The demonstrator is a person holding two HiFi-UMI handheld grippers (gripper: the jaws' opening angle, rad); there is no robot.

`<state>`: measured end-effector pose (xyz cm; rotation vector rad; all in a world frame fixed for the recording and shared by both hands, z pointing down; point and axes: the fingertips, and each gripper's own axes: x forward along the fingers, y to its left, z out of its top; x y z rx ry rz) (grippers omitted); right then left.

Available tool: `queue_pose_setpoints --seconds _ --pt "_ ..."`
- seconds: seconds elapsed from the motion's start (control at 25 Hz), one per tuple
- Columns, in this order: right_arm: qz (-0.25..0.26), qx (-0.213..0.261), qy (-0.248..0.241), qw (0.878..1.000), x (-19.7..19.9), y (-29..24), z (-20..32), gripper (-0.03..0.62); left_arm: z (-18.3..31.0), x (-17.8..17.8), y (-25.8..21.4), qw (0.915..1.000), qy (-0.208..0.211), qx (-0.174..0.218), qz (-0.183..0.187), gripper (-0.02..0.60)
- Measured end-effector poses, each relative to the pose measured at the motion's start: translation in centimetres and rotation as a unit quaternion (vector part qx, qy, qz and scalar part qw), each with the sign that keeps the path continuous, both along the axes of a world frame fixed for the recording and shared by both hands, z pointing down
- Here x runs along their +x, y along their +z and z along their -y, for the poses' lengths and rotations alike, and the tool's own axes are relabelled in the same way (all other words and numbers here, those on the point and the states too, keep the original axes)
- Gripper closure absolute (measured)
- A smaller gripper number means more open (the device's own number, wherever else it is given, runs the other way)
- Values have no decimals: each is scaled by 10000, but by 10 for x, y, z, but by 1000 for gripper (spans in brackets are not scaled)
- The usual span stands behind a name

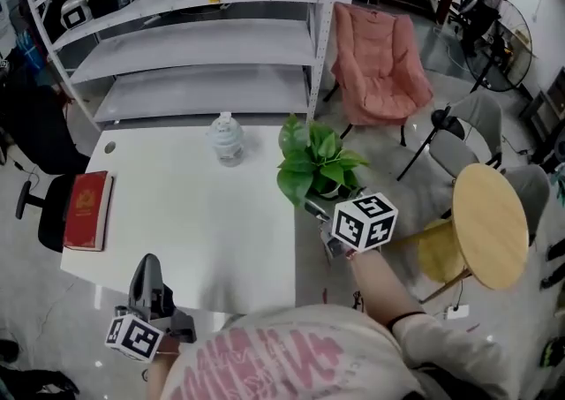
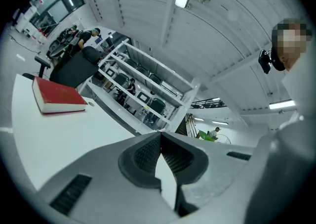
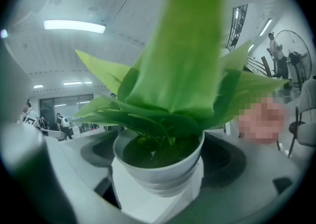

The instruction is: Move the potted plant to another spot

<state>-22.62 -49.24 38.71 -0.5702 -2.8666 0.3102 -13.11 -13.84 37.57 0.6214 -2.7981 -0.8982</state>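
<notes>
Potted plant (image 1: pixel 316 162): at the right edge of the white counter (image 1: pixel 194 230), about halfway along its depth, with leaves spreading past the edge.
White pot (image 3: pixel 159 171): round and ribbed below the rim. It holds dark soil (image 3: pixel 157 151) and broad green leaves that rise from it and fill most of the right gripper view.
Pot in the head view: hidden under the foliage.
Right claw (image 1: pixel 316 207): closed on the white pot, one dark pad against each side just under the rim (image 3: pixel 158 161).
Pot contact: a white surface shows directly below the pot, but I can't tell whether the base sits on it or hangs just clear.
Left claw (image 1: pixel 148 262): at the near left edge of the counter, well apart from the plant. Its jaw tips are together (image 2: pixel 160 137) with nothing between them.
Red book (image 1: pixel 86 210): lying flat at the counter's left edge, also seen in the left gripper view (image 2: pixel 57 97).
Clear bottle (image 1: pixel 227 139): upright with a white cap near the far edge, left of the plant and apart from it. Its contents are unreadable.
Shelving (image 1: pixel 203 36): white unit behind the counter, with boxy appliances on the top shelf.
Pink chair (image 1: pixel 378 63): on the floor beyond the plant.
Round wooden table (image 1: pixel 491 226): right of the counter.
</notes>
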Motion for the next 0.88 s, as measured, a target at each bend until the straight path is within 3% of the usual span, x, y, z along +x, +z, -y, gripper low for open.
queue_pose_setpoints --seconds 0.2,0.44,0.76,0.88 --pt "-7 73 -167 9998 -26 9 -9 62 -28 18 15 9979 -600 -145 -217 578" --pt "-147 137 -368 9991 -53 31 -18 62 -61 31 29 9881 -1395 -343 -546 578" --pt "-378 82 -511 9979 -78 64 -30 62 -62 23 35 9807 -1692 -716 -670 578" --pt "-464 31 -483 9978 -86 77 -33 62 -59 17 44 9802 -1658 -662 -855 578"
